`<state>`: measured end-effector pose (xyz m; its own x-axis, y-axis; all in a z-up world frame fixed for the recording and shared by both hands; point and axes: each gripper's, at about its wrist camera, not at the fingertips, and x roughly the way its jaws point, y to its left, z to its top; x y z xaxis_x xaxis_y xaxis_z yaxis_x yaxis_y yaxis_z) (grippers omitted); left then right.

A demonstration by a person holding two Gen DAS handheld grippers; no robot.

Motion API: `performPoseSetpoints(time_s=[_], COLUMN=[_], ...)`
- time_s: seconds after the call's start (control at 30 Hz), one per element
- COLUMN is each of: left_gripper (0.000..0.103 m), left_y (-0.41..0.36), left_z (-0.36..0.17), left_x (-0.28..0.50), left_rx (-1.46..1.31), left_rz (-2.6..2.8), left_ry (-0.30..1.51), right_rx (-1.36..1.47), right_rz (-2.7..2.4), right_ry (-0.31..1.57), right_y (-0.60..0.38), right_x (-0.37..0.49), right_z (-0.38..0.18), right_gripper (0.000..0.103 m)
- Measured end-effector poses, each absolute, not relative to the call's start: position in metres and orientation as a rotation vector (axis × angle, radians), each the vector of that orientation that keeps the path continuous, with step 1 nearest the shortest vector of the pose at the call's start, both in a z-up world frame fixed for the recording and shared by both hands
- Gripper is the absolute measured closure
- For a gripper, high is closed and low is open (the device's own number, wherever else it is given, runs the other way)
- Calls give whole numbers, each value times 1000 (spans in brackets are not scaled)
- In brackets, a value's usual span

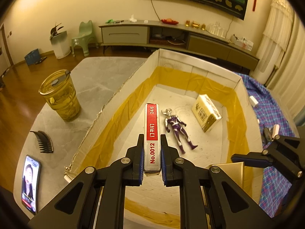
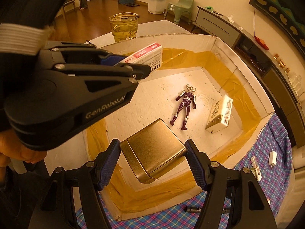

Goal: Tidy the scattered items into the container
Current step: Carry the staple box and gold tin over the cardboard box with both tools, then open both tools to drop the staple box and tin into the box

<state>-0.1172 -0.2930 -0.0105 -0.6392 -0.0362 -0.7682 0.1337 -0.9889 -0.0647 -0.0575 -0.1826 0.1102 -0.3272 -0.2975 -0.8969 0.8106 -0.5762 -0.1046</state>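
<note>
The left gripper (image 1: 152,152) is closed tight on a slim red-and-white staple box (image 1: 152,131), its blue pads pressing the box's two long sides, and it holds the box in the air above the open cardboard box (image 1: 122,87) that serves as the container. The right gripper (image 2: 152,162) stands wide, its fingers clamped on the two opposite sides of a gold metal tin (image 2: 154,148), which also hangs over the container near its front wall. Inside, on the white floor ringed with yellowish tape, a purple and silver toy figure (image 1: 176,126) lies flat on its back, and a small cream carton (image 1: 206,112) rests just beside it toward the right wall, apart from it. The container sits on a grey bench (image 1: 91,80), partly on a blue plaid cloth (image 2: 270,152). To its left on the bench stand an amber lidded cup (image 1: 60,95), a black hair comb (image 1: 43,142) and a lit phone (image 1: 30,183). On the cloth lie a white plug (image 2: 272,158) and a small vial (image 2: 255,167).
</note>
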Motion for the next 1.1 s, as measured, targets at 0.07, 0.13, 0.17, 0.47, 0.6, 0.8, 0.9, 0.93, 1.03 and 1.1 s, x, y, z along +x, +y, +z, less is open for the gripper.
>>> performPoseSetpoints(time_s=[0.07, 0.13, 0.17, 0.47, 0.6, 0.8, 0.9, 0.93, 1.03, 1.1], left_gripper=[88, 88, 88, 79, 65, 64, 64, 64, 64, 64], left_y=[-295, -297, -297, -305, -313, -312, -308, -306, -301, -297], left_z=[-12, -12, -12, -18, -17, -14, -8, -6, 2, 10], left_x=[-117, -117, -117, -117, -116, -115, -113, -112, -108, -104], left_rx=[1294, 1295, 1294, 1341, 1331, 1323, 1309, 1304, 1274, 1244], left_rz=[-2753, -2755, -2757, -2740, -2739, -2745, -2762, -2767, -2783, -2799], left_ry=[183, 195, 204, 288, 372, 394, 384, 382, 376, 376], right_rx=[1175, 1180, 1182, 1239, 1239, 1229, 1213, 1203, 1137, 1057], right_rz=[-1967, -1971, -1972, -1972, -1988, -2006, -2016, -2017, -2040, -2068], right_ry=[723, 720, 717, 649, 625, 575, 525, 505, 424, 371], right_y=[-182, -181, -181, -176, -172, -164, -155, -152, -139, -128], right_x=[-58, -58, -58, -63, -64, -65, -65, -64, -57, -50], right_z=[110, 110, 110, 108, 111, 121, 129, 132, 144, 155], right_gripper=[33, 33, 33, 33, 33, 33, 33, 33, 33, 33])
